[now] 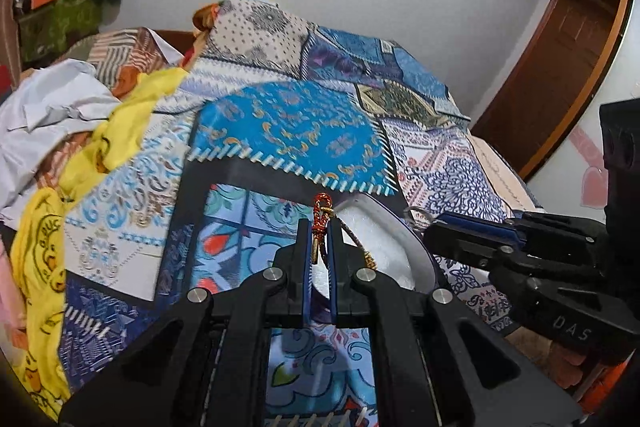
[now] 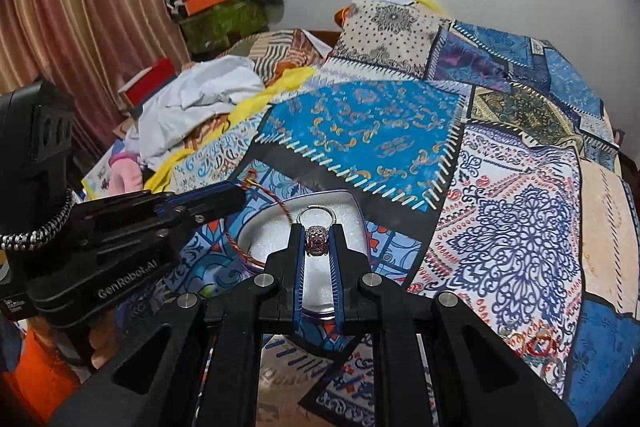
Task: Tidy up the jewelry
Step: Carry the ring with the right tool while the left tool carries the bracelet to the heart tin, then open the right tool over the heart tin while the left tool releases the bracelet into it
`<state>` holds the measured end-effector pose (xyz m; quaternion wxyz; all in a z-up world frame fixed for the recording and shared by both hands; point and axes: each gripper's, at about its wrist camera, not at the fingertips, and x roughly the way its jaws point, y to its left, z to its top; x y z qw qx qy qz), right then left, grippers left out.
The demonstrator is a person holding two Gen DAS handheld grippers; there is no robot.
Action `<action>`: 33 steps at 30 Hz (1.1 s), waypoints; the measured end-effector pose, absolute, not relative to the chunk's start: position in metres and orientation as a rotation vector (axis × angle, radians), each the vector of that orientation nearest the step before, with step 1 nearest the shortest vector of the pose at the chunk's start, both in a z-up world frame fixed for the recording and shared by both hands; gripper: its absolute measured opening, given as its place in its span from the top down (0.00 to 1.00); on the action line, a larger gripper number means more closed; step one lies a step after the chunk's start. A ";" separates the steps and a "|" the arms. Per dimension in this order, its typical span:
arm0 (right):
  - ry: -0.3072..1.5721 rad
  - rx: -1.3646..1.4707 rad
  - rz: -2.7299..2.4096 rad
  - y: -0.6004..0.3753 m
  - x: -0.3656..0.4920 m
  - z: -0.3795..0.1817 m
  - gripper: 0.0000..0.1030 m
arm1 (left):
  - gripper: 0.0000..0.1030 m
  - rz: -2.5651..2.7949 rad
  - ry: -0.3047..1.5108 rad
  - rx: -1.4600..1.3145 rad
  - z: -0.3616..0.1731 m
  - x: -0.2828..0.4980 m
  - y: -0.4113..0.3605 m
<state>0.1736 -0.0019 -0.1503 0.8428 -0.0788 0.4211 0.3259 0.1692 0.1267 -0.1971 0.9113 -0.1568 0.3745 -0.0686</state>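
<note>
Over the patchwork bedspread, both hand-held grippers meet above a small jewelry box with a white padded lining and a violet rim. The left gripper has its jaws pressed together on a red-and-gold braided cord bracelet, pinching it near the knotted end; the rest of the cord trails down over the rim into the padding, as the right wrist view shows. The right gripper is clamped on a ring, holding it by the stone-set head, with the thin silver band standing up ahead of the fingertips, above the lining.

Both pieces look very light. The bracelet is limp, so it will sag and swing from whatever point is held; gripping close to the knot (the thickest, least slippery part) seems the safer choice, and the loose tail could snag on the box edge. The ring is hard, smooth metal and likely to twist or pop out of flat pads if squeezed on the rounded band, so a hold across the wider jeweled head, as now, probably gives the steadiest grip. More small jewelry, including a reddish loop, lies on the bedspread well apart to the right, too blurred to identify.
</note>
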 end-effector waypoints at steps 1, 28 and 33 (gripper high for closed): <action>0.896 -0.172 0.689 -0.001 0.174 -0.153 0.90 | 0.95 -0.149 0.779 -0.319 -0.200 0.171 0.124; 0.972 -0.237 0.697 0.013 0.181 -0.175 0.88 | 0.88 -0.066 0.772 -0.201 -0.183 0.163 0.117; 0.946 -0.236 0.682 0.008 0.176 -0.165 0.84 | 0.83 -0.047 0.755 -0.186 -0.172 0.156 0.115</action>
